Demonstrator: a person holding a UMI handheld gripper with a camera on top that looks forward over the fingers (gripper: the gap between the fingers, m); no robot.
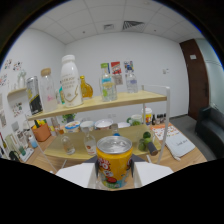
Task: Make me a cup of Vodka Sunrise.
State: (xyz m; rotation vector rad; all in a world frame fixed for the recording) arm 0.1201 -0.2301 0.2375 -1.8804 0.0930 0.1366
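The yellow can (114,161) sits nearest, upright between the fingers of the gripper (114,174), whose jaws are closed to the can's width, pressing both its sides. It is held near the shelf rack (100,105), just in front of it. Tilting could slip the smooth can, striking glasses (68,144) beyond.

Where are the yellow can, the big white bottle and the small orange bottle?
Yellow can (114,162), gripper view: printed side, held between the fingers.
White bottle (71,80), gripper view: labelled body, on the top shelf.
Orange bottle (86,89), gripper view: rounded body, beside the white bottle.
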